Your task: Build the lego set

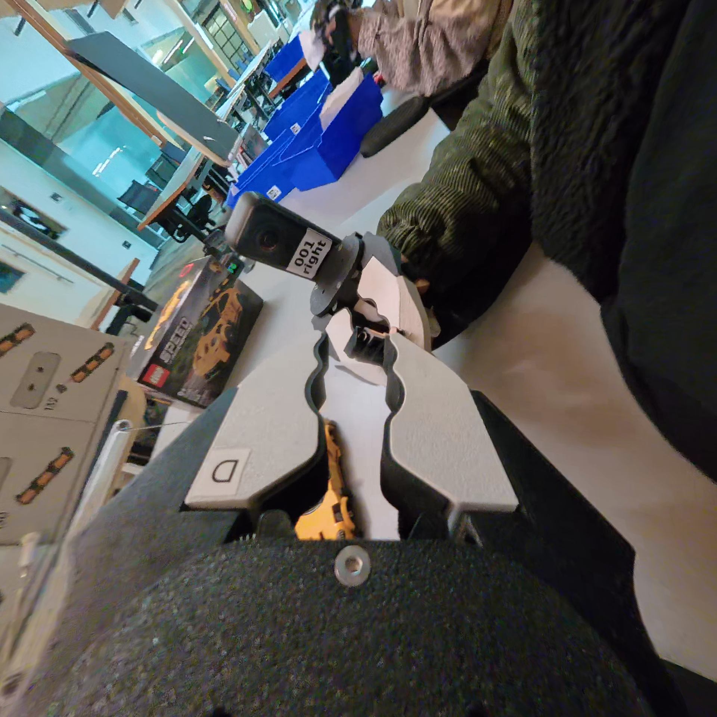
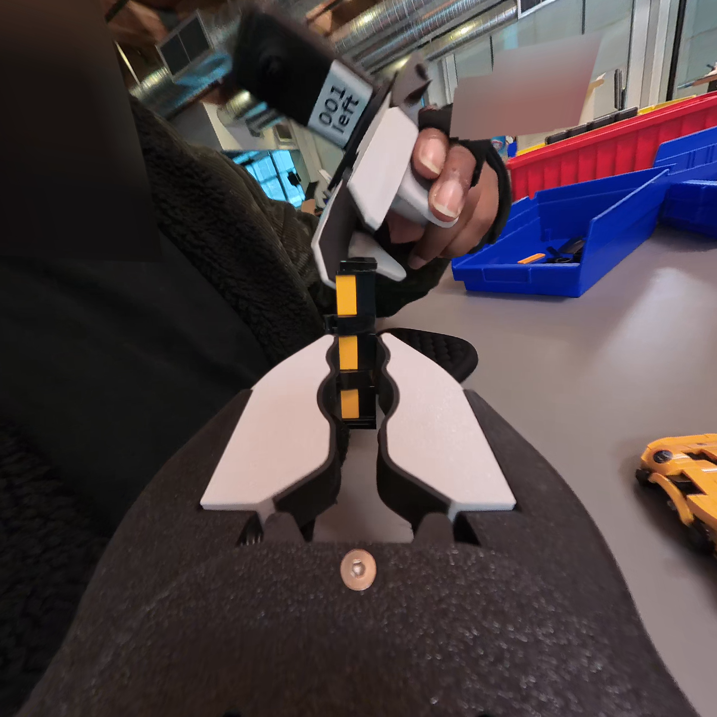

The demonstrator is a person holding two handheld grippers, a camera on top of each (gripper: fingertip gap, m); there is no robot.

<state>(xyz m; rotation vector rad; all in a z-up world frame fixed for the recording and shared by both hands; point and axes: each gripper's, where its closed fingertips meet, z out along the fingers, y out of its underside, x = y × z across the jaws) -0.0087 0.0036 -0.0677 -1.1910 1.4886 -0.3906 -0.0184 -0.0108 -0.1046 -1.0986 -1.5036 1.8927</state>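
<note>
1. I'm working over a smooth grey table (image 2: 582, 368) in an open workshop hall with glass walls, ceiling ducts and other desks farther off.
2. My right claw (image 2: 355, 372) is closed on a narrow black lego strip with yellow tiles along its face (image 2: 355, 349); the two grey fingers with black wavy inner edges press its lower part from both sides, and the strip stands out past the fingertips.
3. The top end of that strip reaches the tips of my left claw (image 2: 361, 264), which comes in from above in the right wrist view, held by a hand in a black fingerless glove (image 2: 454, 194). From this angle I cannot tell whether the left claw actually has the strip's tip.
4. In the left wrist view the left claw's fingers stand clearly apart, with a wide gap between them; just past their tips sits a small black piece at the right claw's fingertips (image 1: 368, 343).
5. A partly built yellow lego car (image 2: 683, 489) lies on the table, off to the right of my right claw and well apart from it. The same car shows through the gap below the left claw (image 1: 333, 504).
6. Blue plastic sorting bins (image 2: 562, 240) sit at the far side of the table, one holding a few small black and orange parts, with a red bin (image 2: 605, 155) behind.
7. The dark lego set box with a yellow car pictured on it (image 1: 201, 337) lies flat on the table to the left, and an open instruction booklet (image 1: 50, 407) stands nearer that edge.
8. A dark green corduroy sleeve (image 1: 485, 186) fills the right side of the left wrist view.
</note>
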